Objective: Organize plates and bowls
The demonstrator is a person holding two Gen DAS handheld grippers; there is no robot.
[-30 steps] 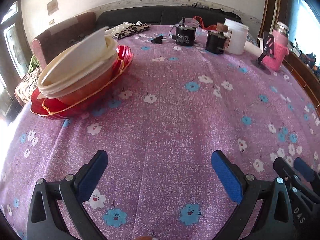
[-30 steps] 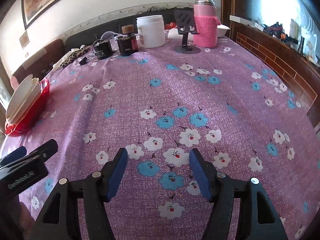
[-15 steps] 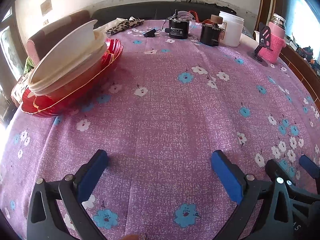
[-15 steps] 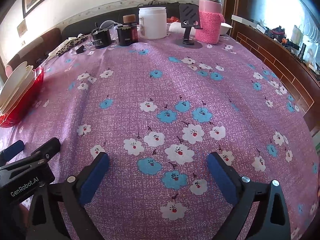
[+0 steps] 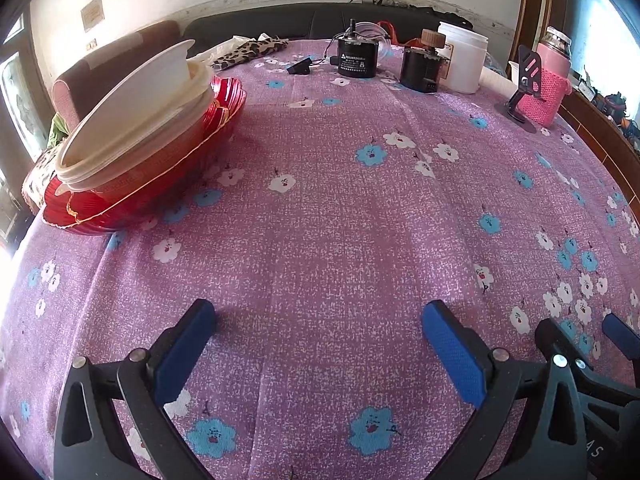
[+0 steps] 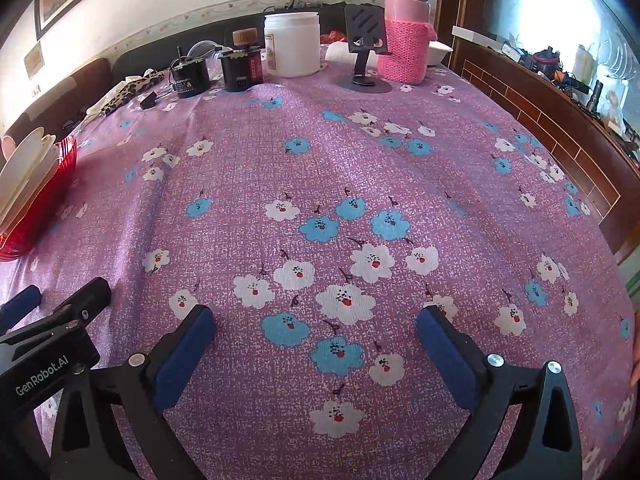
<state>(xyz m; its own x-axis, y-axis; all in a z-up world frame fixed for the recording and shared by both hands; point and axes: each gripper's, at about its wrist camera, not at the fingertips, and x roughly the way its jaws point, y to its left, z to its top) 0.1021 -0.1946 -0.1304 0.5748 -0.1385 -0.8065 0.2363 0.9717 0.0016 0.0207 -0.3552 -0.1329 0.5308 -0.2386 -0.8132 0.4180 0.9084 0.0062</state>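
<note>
1. A purple tablecloth with white and blue flowers (image 5: 328, 208) fills both views
2. The stack of cream plastic bowls (image 5: 136, 120) sits nested and tilted inside red ribbed glass plates (image 5: 132, 200) in the upper left of the left wrist view, at the far left edge of the right wrist view
3. The left gripper (image 5: 320, 316) stands wide at the bottom of its frame, nothing between its blue pads
4. The right gripper (image 6: 314, 316) has just been opening and now gapes wide over bare cloth
5. A white plastic jar (image 6: 292, 44), a pink knitted flask (image 6: 406, 40) and a black phone stand (image 6: 364, 40) line the top
</note>
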